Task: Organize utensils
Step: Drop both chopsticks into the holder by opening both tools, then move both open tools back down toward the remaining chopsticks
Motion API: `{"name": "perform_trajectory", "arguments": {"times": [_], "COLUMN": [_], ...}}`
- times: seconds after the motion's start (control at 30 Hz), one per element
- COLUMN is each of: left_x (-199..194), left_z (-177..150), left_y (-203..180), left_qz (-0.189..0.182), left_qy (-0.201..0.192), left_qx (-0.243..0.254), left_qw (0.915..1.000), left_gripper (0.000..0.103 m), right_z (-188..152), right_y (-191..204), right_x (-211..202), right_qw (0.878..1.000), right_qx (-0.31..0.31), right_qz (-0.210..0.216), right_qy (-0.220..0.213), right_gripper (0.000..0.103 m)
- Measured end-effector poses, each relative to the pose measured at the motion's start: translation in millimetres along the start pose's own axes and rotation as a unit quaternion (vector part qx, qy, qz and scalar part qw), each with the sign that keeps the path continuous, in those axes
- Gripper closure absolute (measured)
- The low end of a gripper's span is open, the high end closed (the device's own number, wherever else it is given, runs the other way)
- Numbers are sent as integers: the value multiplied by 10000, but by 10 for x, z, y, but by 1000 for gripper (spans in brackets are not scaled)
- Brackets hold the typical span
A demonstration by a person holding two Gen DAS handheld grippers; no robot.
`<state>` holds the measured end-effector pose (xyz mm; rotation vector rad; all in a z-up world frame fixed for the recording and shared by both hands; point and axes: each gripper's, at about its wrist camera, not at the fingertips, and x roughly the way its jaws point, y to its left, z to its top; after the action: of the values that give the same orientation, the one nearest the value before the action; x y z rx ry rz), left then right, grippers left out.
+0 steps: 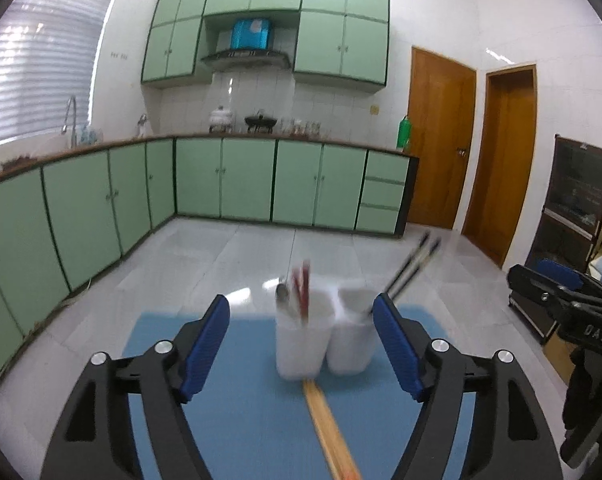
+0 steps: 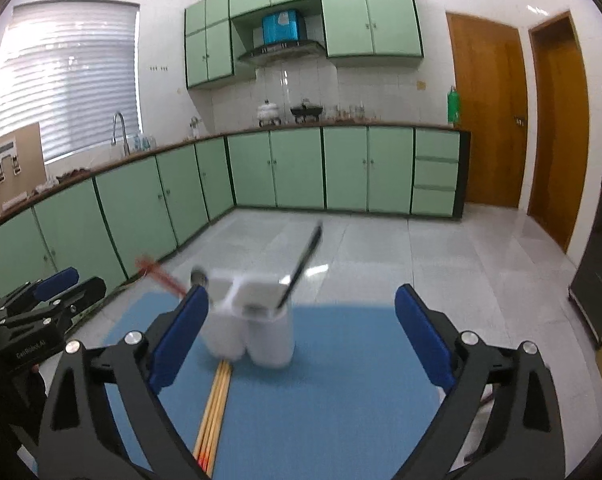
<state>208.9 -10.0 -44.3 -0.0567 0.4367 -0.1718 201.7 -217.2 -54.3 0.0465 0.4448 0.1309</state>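
Both jaws stood wide apart with nothing between them: the left hand-held gripper (image 1: 301,344) framed two white cups (image 1: 301,344) at frame centre, the right hand-held gripper (image 2: 301,334) likewise. The cups sat touching on a blue mat (image 2: 341,400), holding red chopsticks (image 1: 303,288), a spoon (image 1: 282,294) and dark chopsticks (image 2: 303,264). Wooden chopsticks (image 2: 215,404) lay loose at lower centre, ends against the cups; a careless reach could tip them, since the leaning utensils made them top-heavy

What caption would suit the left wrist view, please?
Open left gripper faces two white cups of utensils, wooden chopsticks lying on the blue mat.
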Motion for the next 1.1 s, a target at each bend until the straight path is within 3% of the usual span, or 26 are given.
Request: {"name": "perform_trajectory", "arguments": {"times": [0.3,0.53,0.77,0.87,1.1], "left_x": [-132,-100,-55,-44,-35], "left_z": [-969,-1447,-1740,-1783,-1802], "left_y": [105,134,167,180,204], "left_qz": [412,504,601,612,631], "left_qy": [920,1491,1890,1981,2024], "left_qx": [37,101,59,61,14], "left_qw": [9949,9875,9801,9783,9773], "left_gripper": [27,27,27,27,26], "right_z": [-984,-1591,-1882,-1941,-2007], "right_y": [192,417,645,736,868], "right_x": [-93,-36,30,59,110], "right_qw": [9959,9890,9829,9803,9761], "right_qx": [195,152,-157,-263,-415], "right_qz": [-19,116,277,359,408], "right_qy": [879,1466,1816,1922,2094], "right_gripper": [10,11,11,25,36]}}
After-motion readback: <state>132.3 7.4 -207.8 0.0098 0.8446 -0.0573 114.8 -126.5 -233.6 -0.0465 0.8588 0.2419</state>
